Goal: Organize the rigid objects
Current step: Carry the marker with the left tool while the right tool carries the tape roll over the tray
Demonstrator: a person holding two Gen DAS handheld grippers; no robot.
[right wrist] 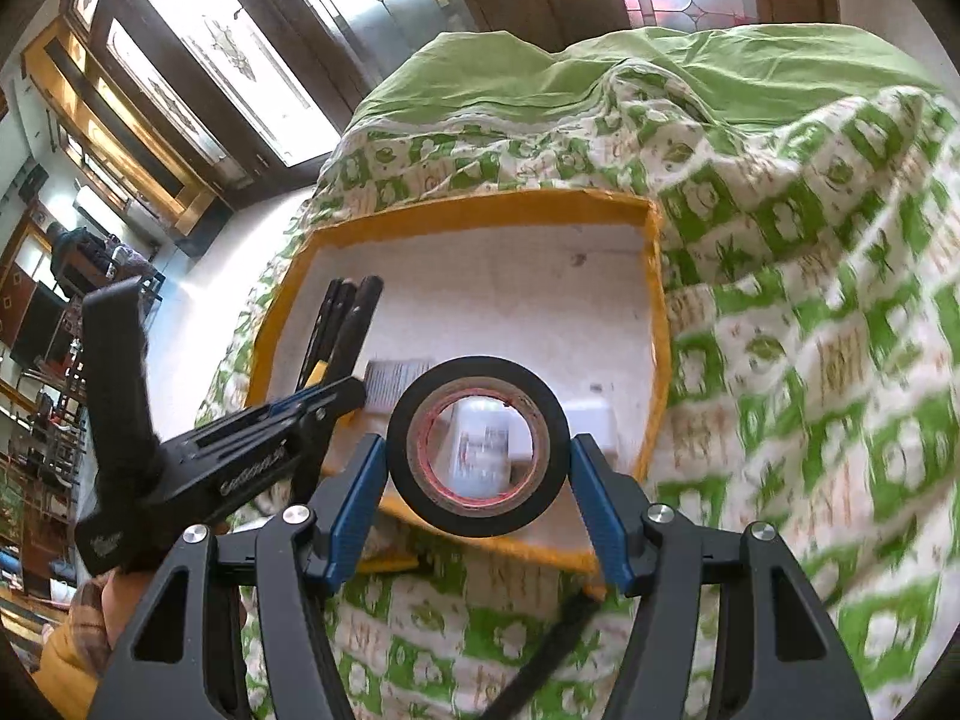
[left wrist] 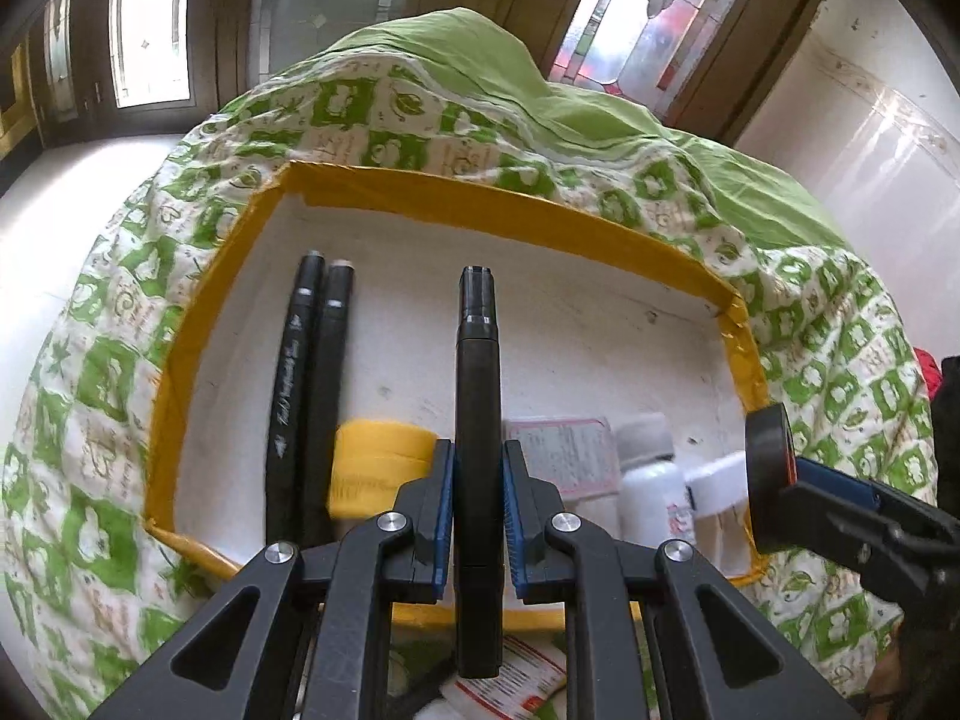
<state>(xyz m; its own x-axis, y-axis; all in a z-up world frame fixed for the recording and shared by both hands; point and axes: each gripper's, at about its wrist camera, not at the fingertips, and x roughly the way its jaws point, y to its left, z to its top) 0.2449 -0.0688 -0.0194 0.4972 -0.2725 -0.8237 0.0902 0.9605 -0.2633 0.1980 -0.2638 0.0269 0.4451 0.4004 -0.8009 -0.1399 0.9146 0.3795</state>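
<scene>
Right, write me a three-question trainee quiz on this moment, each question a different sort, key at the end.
1. True or false: the left gripper is shut on a black marker.
2. What does the right gripper hold? A) white bottle B) black tape roll C) yellow tape roll
3. Fill in: two more black markers lie along the ___ side of the yellow-edged box, seen from the left wrist.

Key: 1 true; 2 B; 3 left.
</scene>
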